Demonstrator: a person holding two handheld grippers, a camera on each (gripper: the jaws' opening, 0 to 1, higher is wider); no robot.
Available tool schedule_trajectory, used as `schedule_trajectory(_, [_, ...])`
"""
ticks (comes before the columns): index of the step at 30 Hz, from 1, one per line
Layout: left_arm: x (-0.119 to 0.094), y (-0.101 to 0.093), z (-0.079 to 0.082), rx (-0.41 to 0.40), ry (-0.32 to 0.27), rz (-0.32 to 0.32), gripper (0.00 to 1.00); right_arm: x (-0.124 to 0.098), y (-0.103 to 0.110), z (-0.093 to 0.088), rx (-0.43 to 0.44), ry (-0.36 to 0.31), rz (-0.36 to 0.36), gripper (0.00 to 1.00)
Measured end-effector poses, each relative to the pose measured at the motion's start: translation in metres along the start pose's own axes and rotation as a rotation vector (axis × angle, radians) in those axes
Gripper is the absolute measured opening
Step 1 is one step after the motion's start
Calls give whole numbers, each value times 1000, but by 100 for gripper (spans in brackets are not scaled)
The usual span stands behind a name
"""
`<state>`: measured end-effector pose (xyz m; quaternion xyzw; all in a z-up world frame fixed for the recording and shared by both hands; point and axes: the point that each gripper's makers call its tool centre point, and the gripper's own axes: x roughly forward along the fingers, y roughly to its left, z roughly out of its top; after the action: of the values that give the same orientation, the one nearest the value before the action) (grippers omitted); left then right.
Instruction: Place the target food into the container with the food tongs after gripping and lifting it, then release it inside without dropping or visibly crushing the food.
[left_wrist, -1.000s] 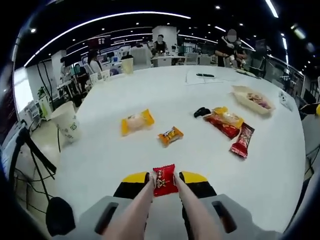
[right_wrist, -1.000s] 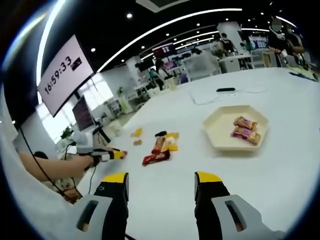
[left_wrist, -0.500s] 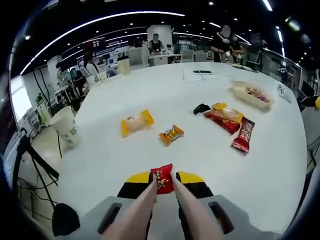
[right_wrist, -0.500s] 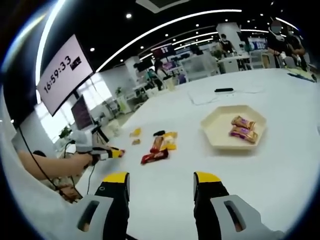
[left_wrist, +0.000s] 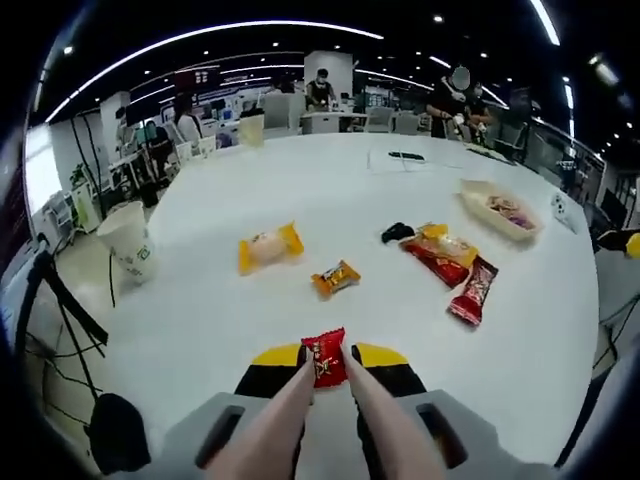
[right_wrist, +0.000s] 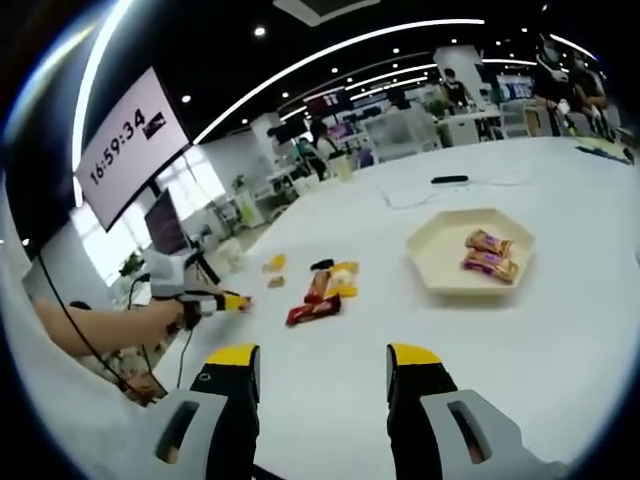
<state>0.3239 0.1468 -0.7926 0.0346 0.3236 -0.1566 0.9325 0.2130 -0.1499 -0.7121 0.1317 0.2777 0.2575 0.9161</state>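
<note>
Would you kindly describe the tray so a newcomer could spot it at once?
On the white table, look right of the scattered snack packets. The tray is pale cream and six-sided, the one raised-rim dish there, holding two wrapped snacks.

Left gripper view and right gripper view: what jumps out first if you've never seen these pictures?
First, the little red snack packet pinched between the tongs right at the left claw, low in the left gripper view. Next, the pale tray on the white table in the right gripper view, with two wrapped snacks inside. Behind, a big screen shows the time.
</note>
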Motion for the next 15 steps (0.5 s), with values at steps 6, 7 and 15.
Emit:
schedule_trajectory(6, [-4,-3,-1,-47,0,-9,16,-4,0,-2,-8,5,1,50])
schedule_trajectory(7, [-5,-3,-1,-51,0,-9,16,-4,-1,-2,-8,4,1,50])
schedule_trajectory(15, [-23,12,11,-175,-63,47,16,-2,1,-9,-9,28,24,50])
